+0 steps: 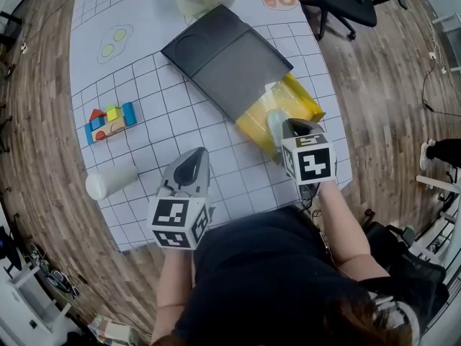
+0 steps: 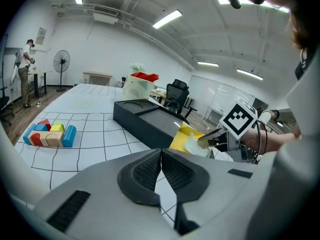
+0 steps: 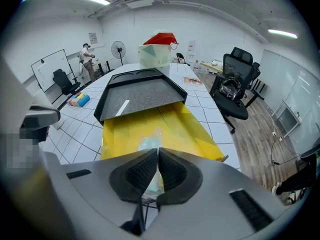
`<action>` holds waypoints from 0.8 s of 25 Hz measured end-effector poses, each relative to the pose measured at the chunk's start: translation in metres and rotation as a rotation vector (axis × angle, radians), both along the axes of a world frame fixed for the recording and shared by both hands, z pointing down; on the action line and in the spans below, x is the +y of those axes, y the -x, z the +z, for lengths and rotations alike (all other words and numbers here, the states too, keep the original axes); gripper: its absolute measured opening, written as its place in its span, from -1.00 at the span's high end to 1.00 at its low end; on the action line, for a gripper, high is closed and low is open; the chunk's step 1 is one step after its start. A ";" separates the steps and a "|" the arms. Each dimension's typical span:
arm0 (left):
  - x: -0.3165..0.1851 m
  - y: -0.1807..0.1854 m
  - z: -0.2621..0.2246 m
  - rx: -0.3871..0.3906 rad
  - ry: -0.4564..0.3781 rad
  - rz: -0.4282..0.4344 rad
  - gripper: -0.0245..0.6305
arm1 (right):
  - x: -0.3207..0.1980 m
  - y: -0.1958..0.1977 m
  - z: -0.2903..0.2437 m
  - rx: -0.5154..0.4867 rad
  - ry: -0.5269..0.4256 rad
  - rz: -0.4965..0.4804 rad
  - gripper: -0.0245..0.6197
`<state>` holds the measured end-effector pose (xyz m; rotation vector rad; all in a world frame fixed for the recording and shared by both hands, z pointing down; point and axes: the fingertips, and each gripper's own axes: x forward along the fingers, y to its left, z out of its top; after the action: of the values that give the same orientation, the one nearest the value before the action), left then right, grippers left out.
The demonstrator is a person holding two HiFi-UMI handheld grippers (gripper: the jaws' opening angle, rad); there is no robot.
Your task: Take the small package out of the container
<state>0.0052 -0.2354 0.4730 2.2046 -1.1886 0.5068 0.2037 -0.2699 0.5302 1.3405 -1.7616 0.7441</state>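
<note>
Right gripper (image 3: 158, 159) jaws clamped on package (image 3: 149, 143), which lies inside container (image 3: 192, 129) at its open end. Lift straight up and clear the container's wall before going sideways. Left gripper (image 2: 161, 164) jaws together, empty, left of container.

Table cover (image 1: 151, 71): white, ruled with a black grid.
Container (image 1: 230, 60): black and dark grey sleeve on the far side, bright yellow drawer on the near right.
Small package (image 3: 148, 145): clear wrap, pale green-blue within.
Left gripper (image 2: 161, 156): grey shell, black ribbed pads, white cube with black square markers.
Right gripper (image 3: 158, 156): the same grey, black and white.
Blocks (image 1: 109, 121): red, green, yellow, blue and tan, at left.
Cylinder (image 1: 112, 181): white, near left.
Floor (image 1: 403, 121): brown wood planks.
Chair (image 1: 346, 2): black, far right.
</note>
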 end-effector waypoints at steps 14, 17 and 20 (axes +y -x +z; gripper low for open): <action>0.016 0.032 -0.025 0.046 -0.047 -0.086 0.84 | 0.010 0.021 -0.047 -0.027 -0.178 -0.055 0.86; 0.019 0.036 -0.031 0.046 -0.062 -0.093 0.84 | 0.014 0.024 -0.060 -0.036 -0.216 -0.060 0.86; 0.024 0.039 -0.036 0.044 -0.079 -0.099 0.84 | 0.017 0.029 -0.074 -0.045 -0.257 -0.070 0.86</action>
<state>-0.0342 -0.2115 0.4365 2.1975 -1.3077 0.3746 0.1748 -0.2533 0.4564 1.4294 -1.9822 0.5258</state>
